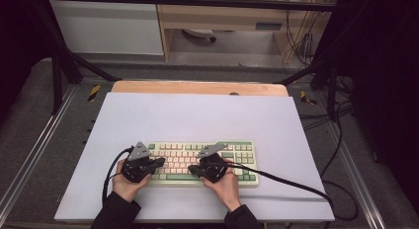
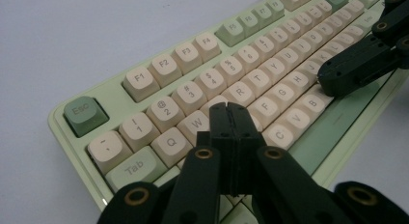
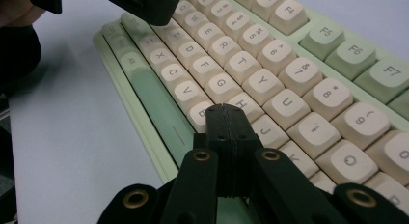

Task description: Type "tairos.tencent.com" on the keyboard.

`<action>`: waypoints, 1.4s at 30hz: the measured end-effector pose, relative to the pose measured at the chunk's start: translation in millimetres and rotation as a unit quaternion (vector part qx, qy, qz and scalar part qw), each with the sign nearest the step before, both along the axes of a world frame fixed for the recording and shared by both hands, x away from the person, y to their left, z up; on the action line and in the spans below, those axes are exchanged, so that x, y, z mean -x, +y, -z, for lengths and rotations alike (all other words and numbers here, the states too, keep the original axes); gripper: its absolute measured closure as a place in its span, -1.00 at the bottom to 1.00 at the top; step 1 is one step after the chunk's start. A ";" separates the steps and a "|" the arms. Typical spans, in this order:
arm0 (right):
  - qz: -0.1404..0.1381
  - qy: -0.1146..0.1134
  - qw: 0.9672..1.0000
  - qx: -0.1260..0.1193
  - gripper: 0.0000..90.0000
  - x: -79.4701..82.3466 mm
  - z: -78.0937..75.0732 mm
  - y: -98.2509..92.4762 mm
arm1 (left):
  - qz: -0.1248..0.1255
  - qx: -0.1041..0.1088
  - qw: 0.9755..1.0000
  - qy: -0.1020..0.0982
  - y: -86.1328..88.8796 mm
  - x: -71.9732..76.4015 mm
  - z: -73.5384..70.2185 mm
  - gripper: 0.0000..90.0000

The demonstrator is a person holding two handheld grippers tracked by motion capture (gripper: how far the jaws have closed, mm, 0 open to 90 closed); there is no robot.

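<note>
A person sits at a table covered with a pale grey mat (image 1: 197,115). A green keyboard (image 1: 247,179) with cream keys lies on the mat, near the person.

The left hand (image 1: 126,185) holds the left gripper (image 2: 227,110). Its two black jaws are squeezed tight together, with nothing between them. The tips hang over the left part of the keyboard, right above the keys next to the W key (image 2: 197,121) and the R key (image 2: 238,93). It is hard to tell if the tips touch a key. The Esc key (image 2: 83,114) is off to the far left of these tips, and the Tab key (image 2: 133,168) is just to their left and lower in the left gripper view.

The right hand (image 1: 227,184) holds the right gripper (image 3: 226,111). Its jaws are also pressed tight together, and they hold nothing. The tips sit low over the middle of the keyboard, close to the H key (image 3: 247,105) and the J key (image 3: 268,130). The long green space bar (image 3: 161,108) lies just to the left of these tips in the right gripper view.

From the high view, the two grippers point toward each other across the keys. They are near each other but do not touch. A black cable (image 1: 291,182) runs from the right gripper across the mat to the right.
</note>
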State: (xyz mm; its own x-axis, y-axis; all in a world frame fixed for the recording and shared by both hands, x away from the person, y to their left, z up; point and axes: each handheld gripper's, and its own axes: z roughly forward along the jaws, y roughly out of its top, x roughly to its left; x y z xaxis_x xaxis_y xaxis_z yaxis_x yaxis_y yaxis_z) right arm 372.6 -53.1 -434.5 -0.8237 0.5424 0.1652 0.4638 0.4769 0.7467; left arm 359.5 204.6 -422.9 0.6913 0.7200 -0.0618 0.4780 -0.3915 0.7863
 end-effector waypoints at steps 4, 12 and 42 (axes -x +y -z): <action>0.002 -0.004 1.000 -0.003 1.00 0.9 -3.0 -1.2 | 0.000 0.001 1.000 0.001 0.3 -0.1 0.0 1.00; 0.005 -0.017 1.000 -0.003 1.00 2.6 -17.6 -12.2 | -0.001 0.002 1.000 0.000 0.5 0.3 -0.8 1.00; 0.044 -0.012 0.999 -0.012 1.00 7.1 -17.8 -72.6 | 0.008 0.002 1.000 -0.004 -14.8 0.9 -6.6 1.00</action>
